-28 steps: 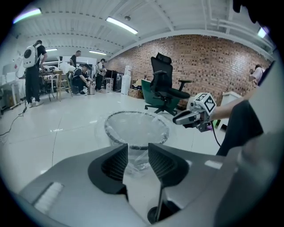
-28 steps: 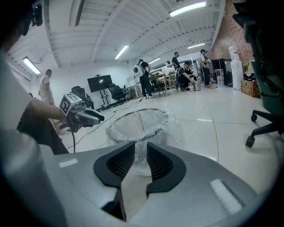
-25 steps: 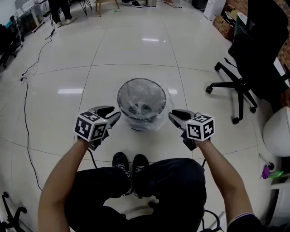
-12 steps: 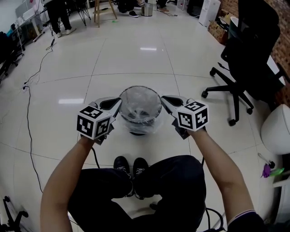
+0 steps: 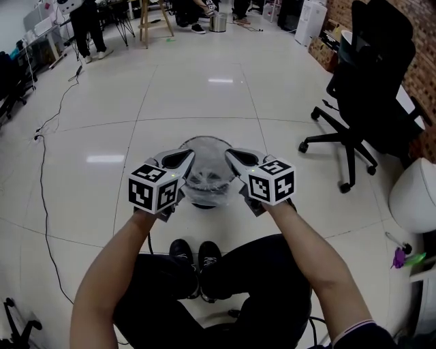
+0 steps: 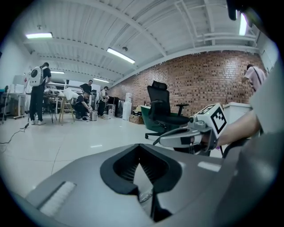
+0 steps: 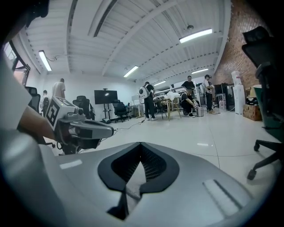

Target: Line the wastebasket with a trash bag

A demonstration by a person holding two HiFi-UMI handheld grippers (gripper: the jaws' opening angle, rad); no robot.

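Hovering clenched shut, the left hand-held gripper (image 5: 188, 157) and the right hand-held gripper (image 5: 231, 155) are flanking the wastebasket (image 5: 208, 174). It is standing upright on the floor (image 5: 102, 109), just below and between their tips. The trash bag (image 5: 204, 198) is draping over its rim. Neither hand is sitting nearer. I cannot tell whether either is pinching film.

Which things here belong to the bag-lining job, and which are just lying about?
Job: wastebasket, trash bag, left gripper, right gripper, both shut on the bag's film.
Lying about: office chair, wooden stool, white container at right.
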